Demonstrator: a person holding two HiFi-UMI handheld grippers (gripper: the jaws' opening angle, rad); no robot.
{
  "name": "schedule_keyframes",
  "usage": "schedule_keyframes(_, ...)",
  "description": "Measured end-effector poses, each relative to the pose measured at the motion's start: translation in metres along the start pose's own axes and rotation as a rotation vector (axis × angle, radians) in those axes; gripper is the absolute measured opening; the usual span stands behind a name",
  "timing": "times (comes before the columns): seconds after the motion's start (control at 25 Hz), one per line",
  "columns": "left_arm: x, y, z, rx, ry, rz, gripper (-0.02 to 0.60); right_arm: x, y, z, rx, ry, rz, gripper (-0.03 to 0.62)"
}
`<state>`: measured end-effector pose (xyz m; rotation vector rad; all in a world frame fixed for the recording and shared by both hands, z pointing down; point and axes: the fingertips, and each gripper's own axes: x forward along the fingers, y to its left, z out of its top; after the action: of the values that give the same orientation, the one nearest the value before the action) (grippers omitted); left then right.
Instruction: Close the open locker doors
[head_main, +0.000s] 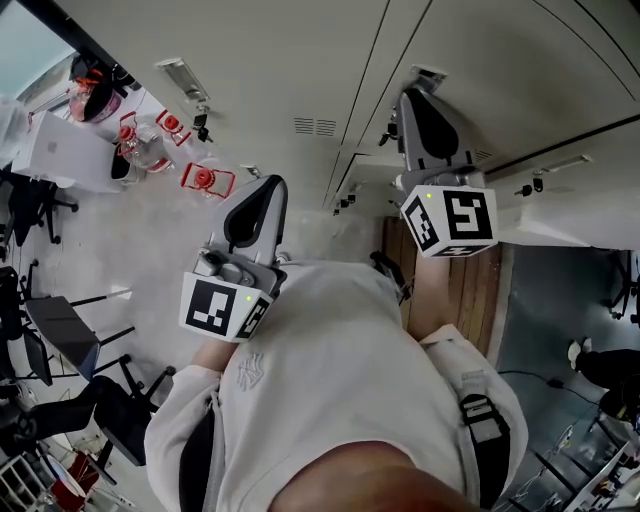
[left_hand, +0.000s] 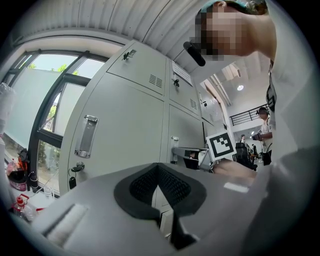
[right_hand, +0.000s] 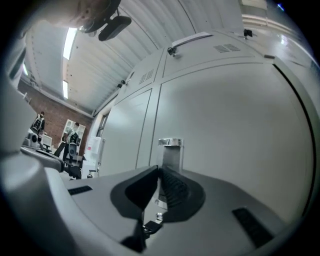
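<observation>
Grey steel lockers (head_main: 300, 60) fill the wall ahead. In the left gripper view the nearest locker door (left_hand: 125, 120) lies flush, with a recessed handle (left_hand: 85, 136) and a key (left_hand: 75, 170) hanging in the lock below it. My left gripper (head_main: 250, 212) (left_hand: 159, 172) is shut on nothing, a short way off that door. My right gripper (head_main: 428, 125) (right_hand: 158, 170) is also shut and empty. It points at the metal handle (right_hand: 170, 149) of a wide door (right_hand: 225, 130). A small key (right_hand: 151, 227) shows below its jaws. I see no door standing clearly open.
Vent slots (head_main: 315, 126) mark the upper lockers. A window (left_hand: 45, 100) stands left of the lockers, above a table with red-capped bottles (head_main: 205, 180). Office chairs (head_main: 60, 330) stand at the left. People stand far off in the room (left_hand: 264, 132).
</observation>
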<state>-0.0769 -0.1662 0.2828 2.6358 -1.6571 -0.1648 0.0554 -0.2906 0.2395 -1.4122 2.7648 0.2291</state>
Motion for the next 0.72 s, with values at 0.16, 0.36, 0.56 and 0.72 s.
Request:
schedule_keyframes(0.16,-0.003,-0.005,0.002,-0.001,-0.002,-0.001,0.002,0.0,0.0,0.0,-0.004,0.016,-0.044,0.025)
schedule_keyframes(0.36,-0.009,-0.011,0.003,-0.001,-0.001,0.005,0.002,-0.007,-0.002,0.006,-0.009,0.015,-0.068,0.025)
schedule_keyframes(0.56,-0.015,-0.02,0.003,-0.003,0.001,0.007,0.002,-0.031,0.002,0.032,0.01,-0.054,-0.044,0.025)
schedule_keyframes(0.72,-0.019,-0.034,0.001,-0.012,0.009,-0.008,0.002,-0.066,0.013,0.056,0.015,-0.121,0.001,0.023)
